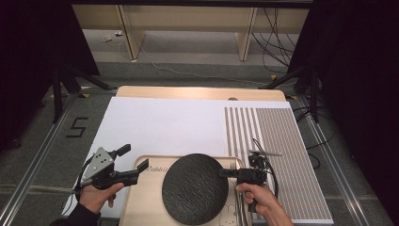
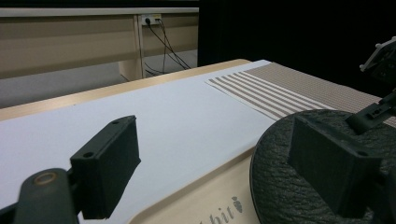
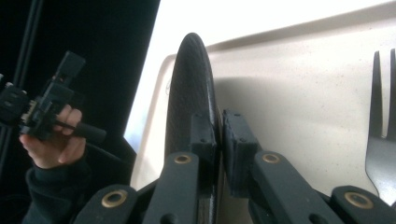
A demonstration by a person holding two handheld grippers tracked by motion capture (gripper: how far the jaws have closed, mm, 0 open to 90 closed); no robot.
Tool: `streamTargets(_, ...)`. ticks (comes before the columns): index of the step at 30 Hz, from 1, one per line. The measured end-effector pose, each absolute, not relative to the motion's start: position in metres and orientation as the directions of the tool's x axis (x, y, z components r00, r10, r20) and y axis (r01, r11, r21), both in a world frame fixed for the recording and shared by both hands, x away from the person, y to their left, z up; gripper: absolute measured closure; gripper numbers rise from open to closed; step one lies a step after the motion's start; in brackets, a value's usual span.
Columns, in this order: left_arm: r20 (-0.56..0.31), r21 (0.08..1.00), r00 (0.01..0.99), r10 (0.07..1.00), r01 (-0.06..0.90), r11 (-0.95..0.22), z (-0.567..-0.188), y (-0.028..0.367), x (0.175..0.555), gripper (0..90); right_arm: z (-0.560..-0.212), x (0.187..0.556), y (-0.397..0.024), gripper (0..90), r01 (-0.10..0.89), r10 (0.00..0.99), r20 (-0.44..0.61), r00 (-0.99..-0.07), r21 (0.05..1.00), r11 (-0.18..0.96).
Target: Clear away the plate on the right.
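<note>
Plate (image 1: 195, 188), dark, stiff and likely breakable, sits on the tray (image 1: 146, 197); my right gripper (image 1: 225, 173) pinches its rim, a sound hold. My left gripper (image 1: 134, 162) hangs spread wide beside it.

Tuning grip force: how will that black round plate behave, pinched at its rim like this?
Black plate looks stiff: it keeps its flat shape with the right gripper clamped on one edge. Its rough surface probably resists slipping. Held far off-centre, it may sag or pivot above the tray.

We see grey floor (image 1: 188, 52) beyond the table (image 1: 197, 92), black curtains (image 1: 33, 37) either side, a pale wooden bench (image 1: 188, 19) behind, cables (image 1: 273, 33) trailing
</note>
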State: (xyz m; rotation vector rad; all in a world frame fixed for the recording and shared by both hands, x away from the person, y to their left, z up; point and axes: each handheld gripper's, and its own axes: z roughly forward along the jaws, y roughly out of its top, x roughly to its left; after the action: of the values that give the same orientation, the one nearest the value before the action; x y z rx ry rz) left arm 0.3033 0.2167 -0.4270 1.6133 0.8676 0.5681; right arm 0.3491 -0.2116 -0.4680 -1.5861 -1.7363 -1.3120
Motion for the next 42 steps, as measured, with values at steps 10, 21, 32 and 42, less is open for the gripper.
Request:
streamTargets(10, -0.091, 0.971, 0.609, 0.788, 0.231, -0.066, -0.427, 0.217, 0.303, 16.0, -0.469, 0.348, -0.213, 85.1, 0.943, 0.523, 0.822, -0.223, 0.318, -0.097)
streamTargets(21, -0.091, 0.97, 0.608, 0.789, 0.232, -0.067, -0.427, 0.217, 0.303, 16.0, -0.464, 0.345, -0.21, 86.3, 0.939, 0.589, 0.767, -0.253, 0.342, -0.042)
streamTargets(32, -0.093, 0.97, 0.607, 0.789, 0.234, -0.066, -0.428, 0.216, 0.303, 16.0, -0.459, 0.344, -0.205, 80.6, 0.921, 0.669, 0.671, -0.321, 0.387, 0.055)
streamTargets(42, -0.092, 0.97, 0.609, 0.788, 0.235, -0.068, -0.428, 0.216, 0.303, 16.0, -0.461, 0.342, -0.196, 74.3, 0.902, 0.727, 0.571, -0.382, 0.401, 0.159)
